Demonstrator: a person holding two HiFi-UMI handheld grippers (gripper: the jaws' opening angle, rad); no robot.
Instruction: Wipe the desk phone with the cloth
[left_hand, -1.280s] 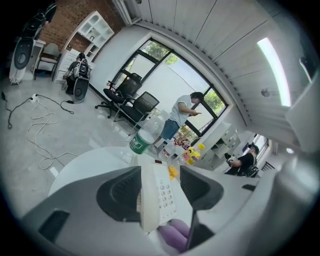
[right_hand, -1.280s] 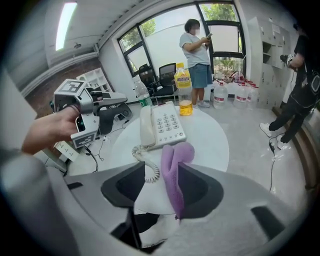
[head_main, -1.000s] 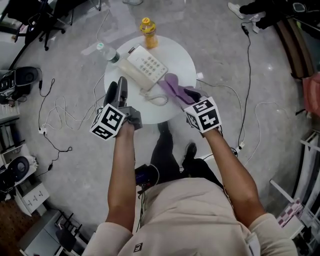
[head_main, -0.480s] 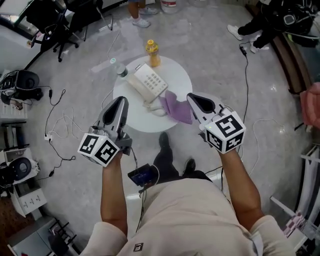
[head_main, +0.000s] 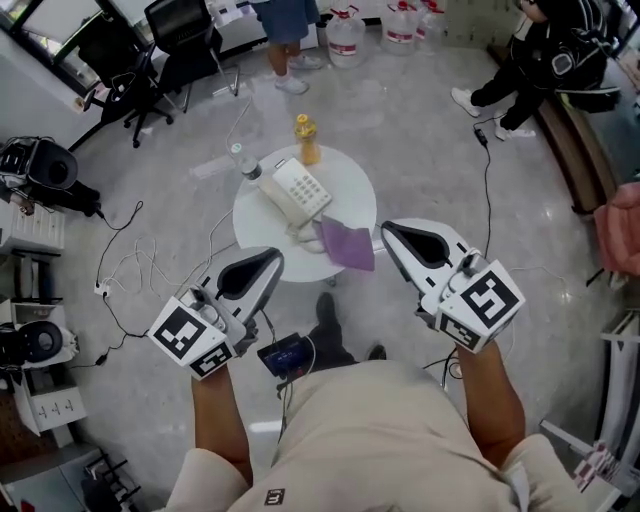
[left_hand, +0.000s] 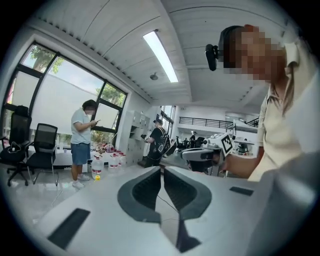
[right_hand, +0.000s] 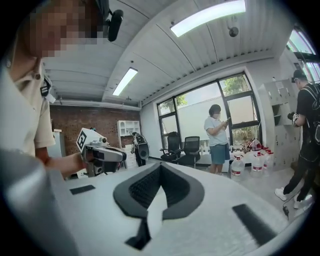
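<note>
Left gripper (head_main: 271, 261), right gripper (head_main: 389, 230): jaws pressed together, empty, held off counter (head_main: 352, 198). Cloth (head_main: 348, 246) just beside desk phone (head_main: 297, 190), apparently parked within reach.

Round worktop (head_main: 358, 195) from above, 12 o'clock away from the person.
The desk phone (head_main: 297, 190) lies near the middle, with one bottle (head_main: 306, 139) behind it at the 12 o'clock rim and a second bottle (head_main: 245, 162) at the 10 o'clock rim. The cloth (head_main: 348, 245) lies at 5 o'clock (just beside the phone, reaching the rim). The left hand-held gripper (head_main: 275, 256) is off the rim at 7 o'clock, and the right hand-held gripper (head_main: 386, 228) off it at 4 o'clock.
</note>
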